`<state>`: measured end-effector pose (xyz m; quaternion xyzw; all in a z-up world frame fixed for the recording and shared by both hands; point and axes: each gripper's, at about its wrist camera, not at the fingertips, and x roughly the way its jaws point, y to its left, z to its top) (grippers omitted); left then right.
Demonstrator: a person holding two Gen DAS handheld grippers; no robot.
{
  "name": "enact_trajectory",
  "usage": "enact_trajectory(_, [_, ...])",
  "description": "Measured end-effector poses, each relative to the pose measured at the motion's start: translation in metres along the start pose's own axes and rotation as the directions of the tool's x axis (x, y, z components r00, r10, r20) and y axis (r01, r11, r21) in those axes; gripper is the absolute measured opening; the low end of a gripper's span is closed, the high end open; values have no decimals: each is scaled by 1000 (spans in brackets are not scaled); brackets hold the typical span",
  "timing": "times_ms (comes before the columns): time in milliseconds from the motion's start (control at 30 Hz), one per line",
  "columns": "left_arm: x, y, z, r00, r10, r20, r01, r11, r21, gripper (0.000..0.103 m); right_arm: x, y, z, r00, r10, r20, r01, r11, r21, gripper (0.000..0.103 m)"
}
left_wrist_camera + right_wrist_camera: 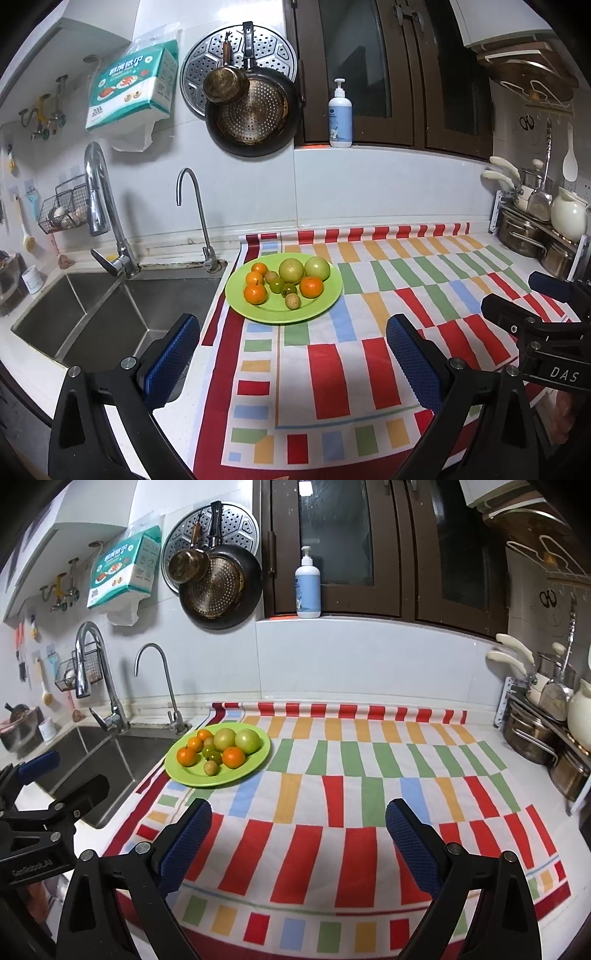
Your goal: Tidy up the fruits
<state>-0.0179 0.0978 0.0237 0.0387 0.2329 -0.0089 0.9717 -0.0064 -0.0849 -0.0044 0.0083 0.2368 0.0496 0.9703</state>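
Hovering over the bench, well short of the fruit | left gripper (pixel 291 354): jaws spread wide, nothing between them | right gripper (pixel 298 838): jaws wide apart, empty | fruit: oranges, pale green fruits and small ones together on the green plate (pixel 317 306), on the striped cloth (pixel 332 369) beside the sink (pixel 110 314)

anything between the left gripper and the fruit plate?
Nothing visible. The left gripper is open and empty, and only bare striped cloth lies between it and the green plate of fruit. The sink sits off to the left, clear of that path.
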Motion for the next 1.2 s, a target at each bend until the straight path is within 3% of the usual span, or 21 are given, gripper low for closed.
enact_trajectory(867, [-46, 0, -15, 999, 5, 43, -5, 1000, 10, 103, -47, 6, -22, 999, -12, 32, 12, 1000, 2, 96])
enact_trajectory(1200, [-46, -3, -20, 1000, -7, 25, 7, 1000, 12, 103, -50, 5, -26, 1000, -14, 23, 14, 1000, 3, 96])
